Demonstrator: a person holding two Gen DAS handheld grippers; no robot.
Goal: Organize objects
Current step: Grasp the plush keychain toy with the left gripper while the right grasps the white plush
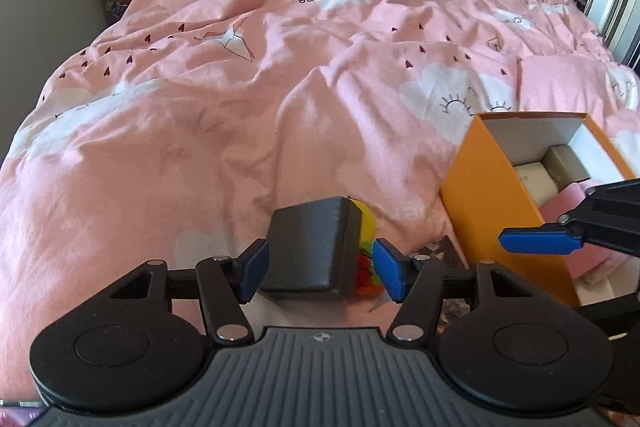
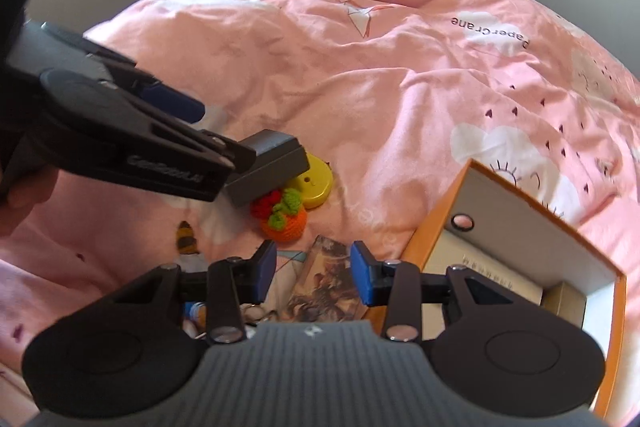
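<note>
Pink duvet (image 1: 280,75) with cloud and paper-crane print covers the whole bed. Orange cardboard box (image 1: 486,203) sits on it at the right, lid off, white inside, with small cartons and something pink in it. Left gripper (image 1: 320,267) has a dark grey case (image 1: 312,247) between its blue pads, lifted off the bedding; left pad is on the case, right pad contact is hard to tell. Right gripper (image 2: 314,273) hangs beside the box with jaws partly apart and nothing between them, above a picture card (image 2: 324,287). On the duvet under the case: yellow disc (image 2: 316,185), crochet orange (image 2: 286,223) and red crochet piece (image 2: 266,205), touching.
</note>
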